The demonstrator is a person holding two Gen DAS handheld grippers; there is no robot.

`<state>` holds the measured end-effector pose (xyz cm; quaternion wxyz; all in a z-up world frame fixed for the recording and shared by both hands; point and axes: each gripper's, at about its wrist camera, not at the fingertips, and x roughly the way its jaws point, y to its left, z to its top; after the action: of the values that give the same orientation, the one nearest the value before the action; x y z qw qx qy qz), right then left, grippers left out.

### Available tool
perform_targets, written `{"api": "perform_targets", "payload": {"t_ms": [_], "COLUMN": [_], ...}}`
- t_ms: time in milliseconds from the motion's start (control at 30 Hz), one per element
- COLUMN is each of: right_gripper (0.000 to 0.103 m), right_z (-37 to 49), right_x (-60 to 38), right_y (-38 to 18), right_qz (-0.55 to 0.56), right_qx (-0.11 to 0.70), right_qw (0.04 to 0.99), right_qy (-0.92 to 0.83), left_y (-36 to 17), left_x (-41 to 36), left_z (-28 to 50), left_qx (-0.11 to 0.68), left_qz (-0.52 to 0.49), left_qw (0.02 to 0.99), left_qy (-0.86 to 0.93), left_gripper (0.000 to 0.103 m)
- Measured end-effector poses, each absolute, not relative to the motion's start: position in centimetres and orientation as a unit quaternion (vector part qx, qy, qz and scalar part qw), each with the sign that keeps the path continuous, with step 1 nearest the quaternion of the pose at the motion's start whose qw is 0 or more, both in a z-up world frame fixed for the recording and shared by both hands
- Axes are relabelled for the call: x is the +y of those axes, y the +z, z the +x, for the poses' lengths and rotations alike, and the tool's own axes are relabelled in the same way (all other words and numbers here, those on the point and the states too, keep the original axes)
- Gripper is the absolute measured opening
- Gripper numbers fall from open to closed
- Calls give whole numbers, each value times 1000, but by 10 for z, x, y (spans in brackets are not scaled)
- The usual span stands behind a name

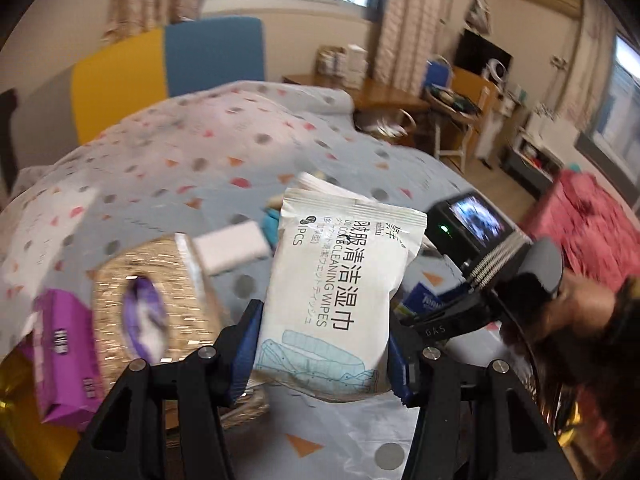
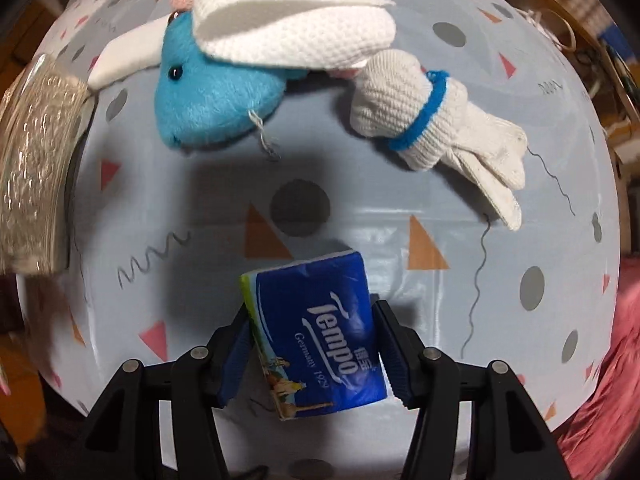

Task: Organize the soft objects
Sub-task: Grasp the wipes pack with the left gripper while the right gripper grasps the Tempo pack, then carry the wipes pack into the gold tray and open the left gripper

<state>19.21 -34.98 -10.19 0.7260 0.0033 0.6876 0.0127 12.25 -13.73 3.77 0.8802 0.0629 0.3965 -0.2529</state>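
Between the left tongs [image 1: 320, 356] a wipes pack [image 1: 340, 292] stands gripped, long axis pointing away. Right tongs [image 2: 310, 364] hold the tissue packet [image 2: 316, 336] straight above the bed [image 2: 440, 312].

White wipes pouch [image 1: 336, 300]: printed Chinese characters 衣服清洁湿巾, below them "CLEANING WIPES" in Latin capitals, a line of Japanese script too small to read, and "PCS" near the top with its number hidden. Blue tissue pack [image 2: 320, 332]: brand "Tempo" in white, smaller "Germany 1929" under it. Black arm of the right tool [image 1: 444, 326]: letters "DAS". Purple pack [image 1: 64, 356]: lettering blurred, unreadable.
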Motion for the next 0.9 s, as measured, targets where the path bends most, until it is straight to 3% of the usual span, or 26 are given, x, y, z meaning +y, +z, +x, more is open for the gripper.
{"api": "perform_targets", "payload": {"t_ms": [500, 700, 900], "right_gripper": [61, 64, 64], "right_z": [212, 192, 174], "right_x": [-312, -288, -273], "right_y": [-112, -111, -119], "right_qz": [53, 73, 58], "right_qx": [667, 613, 604], "right_qw": [742, 784, 792], "right_qy": [-38, -74, -73], "left_y": [105, 83, 21], "left_x": [22, 104, 154], "left_z": [118, 120, 125], "left_qx": [326, 333, 394], "left_qz": [-65, -90, -121], "left_qw": [936, 938, 910], "left_qy": [-119, -21, 49], "left_gripper": [56, 56, 56]}}
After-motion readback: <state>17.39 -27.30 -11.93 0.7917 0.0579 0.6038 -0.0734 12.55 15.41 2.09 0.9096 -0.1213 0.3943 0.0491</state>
